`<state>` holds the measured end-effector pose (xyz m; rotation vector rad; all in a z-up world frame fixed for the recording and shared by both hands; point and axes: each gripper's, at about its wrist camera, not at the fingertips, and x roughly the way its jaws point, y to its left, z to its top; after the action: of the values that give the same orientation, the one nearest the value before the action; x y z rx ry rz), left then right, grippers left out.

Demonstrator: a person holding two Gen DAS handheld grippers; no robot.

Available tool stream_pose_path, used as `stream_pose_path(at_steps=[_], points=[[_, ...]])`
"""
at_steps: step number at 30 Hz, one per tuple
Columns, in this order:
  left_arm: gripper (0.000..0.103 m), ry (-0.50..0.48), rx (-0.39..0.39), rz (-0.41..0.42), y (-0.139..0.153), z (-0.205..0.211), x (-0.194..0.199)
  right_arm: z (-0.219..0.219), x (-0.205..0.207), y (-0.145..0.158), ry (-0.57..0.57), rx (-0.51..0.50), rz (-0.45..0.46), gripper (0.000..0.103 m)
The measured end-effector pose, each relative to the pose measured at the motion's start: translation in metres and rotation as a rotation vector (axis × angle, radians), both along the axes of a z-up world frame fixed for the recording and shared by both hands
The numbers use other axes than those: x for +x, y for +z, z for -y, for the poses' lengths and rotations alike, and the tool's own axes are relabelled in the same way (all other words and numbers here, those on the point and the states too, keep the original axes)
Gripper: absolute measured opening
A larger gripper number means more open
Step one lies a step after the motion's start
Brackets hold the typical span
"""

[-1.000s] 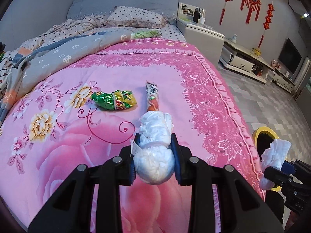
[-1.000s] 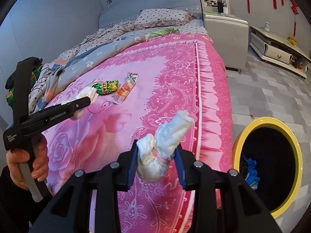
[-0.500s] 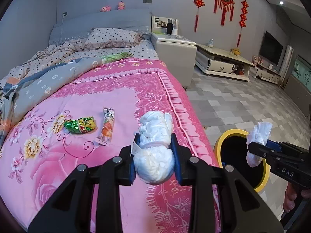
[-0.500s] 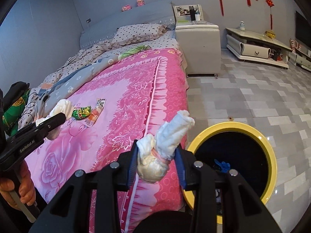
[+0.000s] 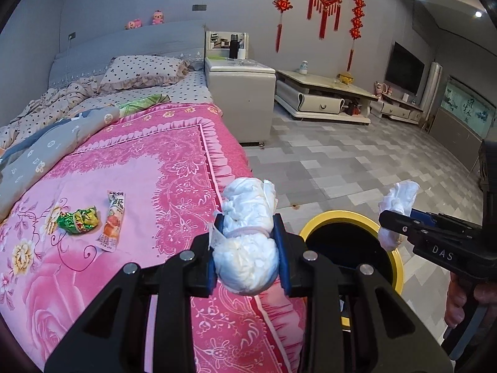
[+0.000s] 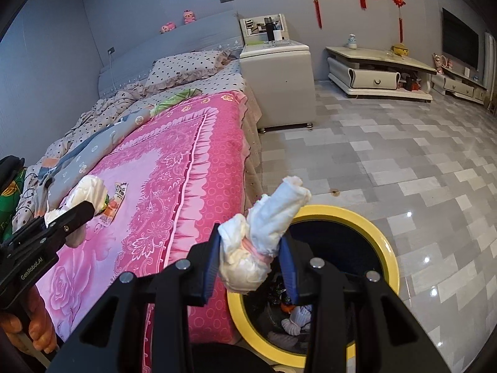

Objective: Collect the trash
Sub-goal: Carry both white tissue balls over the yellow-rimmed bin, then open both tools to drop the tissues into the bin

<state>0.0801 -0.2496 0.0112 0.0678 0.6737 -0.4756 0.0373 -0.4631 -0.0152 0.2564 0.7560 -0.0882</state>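
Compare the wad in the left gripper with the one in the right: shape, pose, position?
Shape: the left gripper wad is a plump double lump; the right gripper wad is thinner, with a long rolled end.
Pose: the left wad points straight ahead; the right wad's roll tilts to the right.
Position: the left wad hangs over the pink bedspread's edge; the right wad is at the yellow-rimmed bin's mouth.
Shared: both white, crumpled, clamped mid-body.

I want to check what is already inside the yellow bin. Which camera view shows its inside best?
The right wrist view: it looks down into the yellow bin, where white crumpled pieces lie at the bottom. In the left wrist view only the rim and a dark opening show, partly behind the left tool.
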Motion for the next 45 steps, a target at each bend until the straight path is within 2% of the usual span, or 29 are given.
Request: stream_pose_path(at_steps=[10,24,38,41,43,45], points=[[0.029,-0.075,0.01,-0.015,-0.012,0.041,0.008,0.034,-0.002,-0.01,-0.054,-0.002,-0.028,0.033],[0.029,-0.156,0.026,-0.044,-0.033,0.09,0.014,0.071,0.006,-0.035,-0.104,0.046,-0.093,0.033],[0.03,-0.211,0.001,-0.077,-0.043,0.113,0.012,0.08,-0.008,-0.03,-0.128,0.036,-0.09,0.034],[0.03,-0.216,-0.005,-0.104,-0.046,0.113,0.014,0.082,-0.01,-0.029,-0.137,0.043,-0.094,0.038],[0.034,-0.215,-0.013,-0.118,-0.047,0.112,0.014,0.082,-0.013,-0.028,-0.142,0.042,-0.1,0.04],[0.042,-0.216,-0.023,-0.129,-0.048,0.111,0.014,0.082,-0.016,-0.026,-0.149,0.042,-0.097,0.044]])
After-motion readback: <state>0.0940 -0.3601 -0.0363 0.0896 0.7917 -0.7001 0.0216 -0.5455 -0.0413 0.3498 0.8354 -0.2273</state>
